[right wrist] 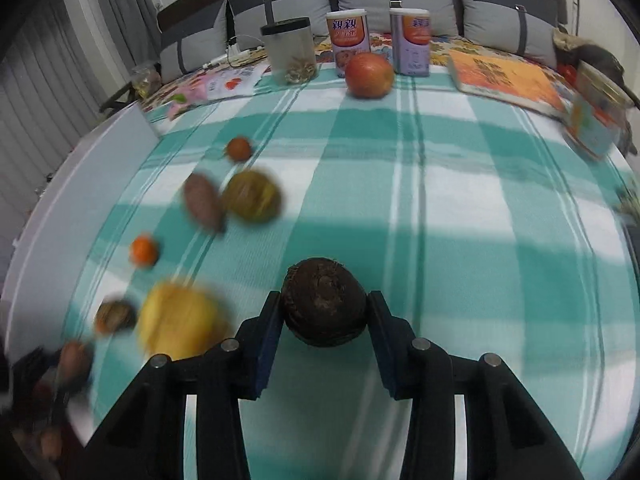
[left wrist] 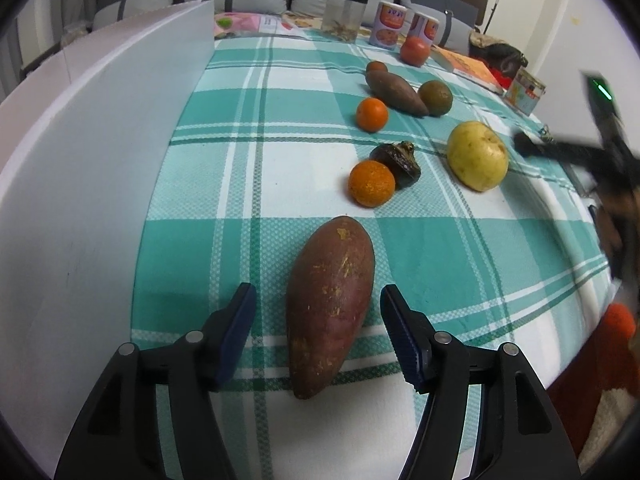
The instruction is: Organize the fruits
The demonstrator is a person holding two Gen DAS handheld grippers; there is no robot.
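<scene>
In the left wrist view my left gripper (left wrist: 318, 298) is open, its fingers on either side of a large reddish sweet potato (left wrist: 329, 300) lying on the checked cloth, not touching it. Beyond lie two oranges (left wrist: 371, 183) (left wrist: 372, 114), a dark shrivelled fruit (left wrist: 400, 162), a yellow fruit (left wrist: 477, 156), a second sweet potato (left wrist: 396, 92), a green-brown fruit (left wrist: 435, 98) and a red apple (left wrist: 415, 51). In the right wrist view my right gripper (right wrist: 324, 316) is shut on a dark brown round fruit (right wrist: 324, 306), held above the cloth. The left-hand fruits there are blurred.
A white box wall (left wrist: 100, 140) runs along the left. At the table's back stand a clear jar (right wrist: 290, 52), two cans (right wrist: 348, 42) (right wrist: 410, 40) and an orange book (right wrist: 504, 76). A small box (right wrist: 592, 120) sits at the right edge. Grey cushions line the back.
</scene>
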